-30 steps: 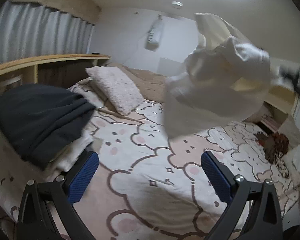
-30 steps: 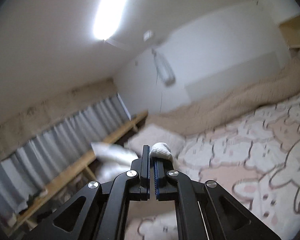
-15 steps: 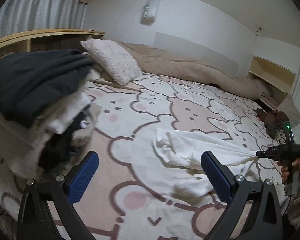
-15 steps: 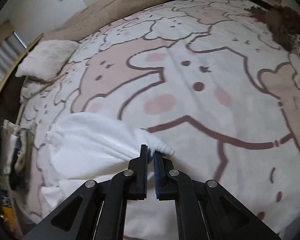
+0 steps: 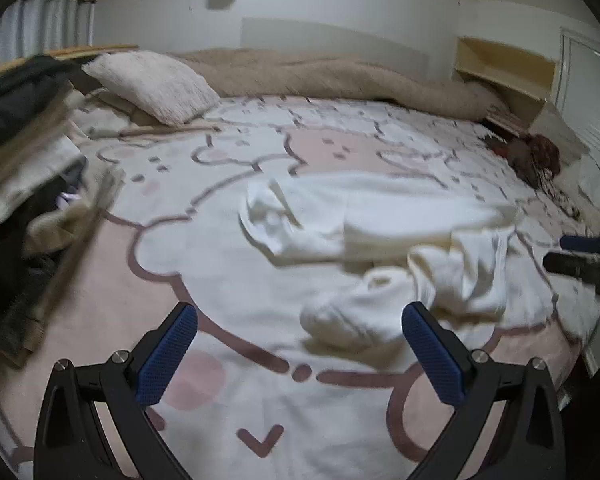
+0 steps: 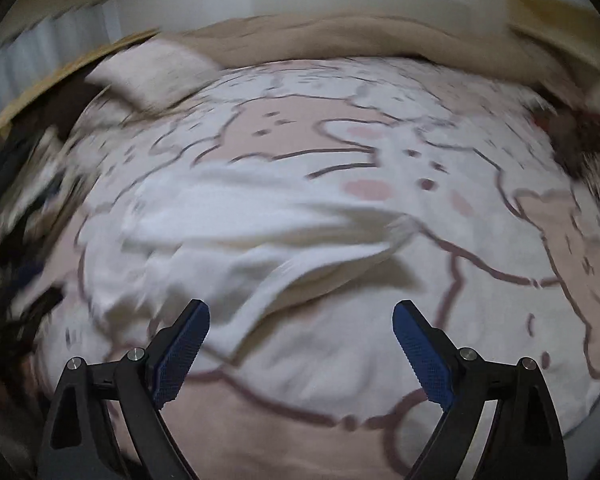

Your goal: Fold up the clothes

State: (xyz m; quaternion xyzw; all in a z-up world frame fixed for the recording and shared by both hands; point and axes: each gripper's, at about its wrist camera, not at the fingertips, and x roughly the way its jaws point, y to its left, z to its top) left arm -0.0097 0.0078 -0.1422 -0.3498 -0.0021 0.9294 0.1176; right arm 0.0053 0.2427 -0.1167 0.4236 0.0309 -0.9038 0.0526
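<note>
1. Left wrist view: the left gripper, jaws wide and empty, hovers over a crumpled white fabric garment lying on the pink bear-print bedspread.
2. Right wrist view: the right gripper, jaws opening with nothing between them; the garment lies just ahead.

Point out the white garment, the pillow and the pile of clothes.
white garment (image 5: 380, 216), left wrist view, its flat middle.
pillow (image 5: 156, 80), left wrist view, its top face.
pile of clothes (image 5: 24, 152), left wrist view, a pale layer.
</note>
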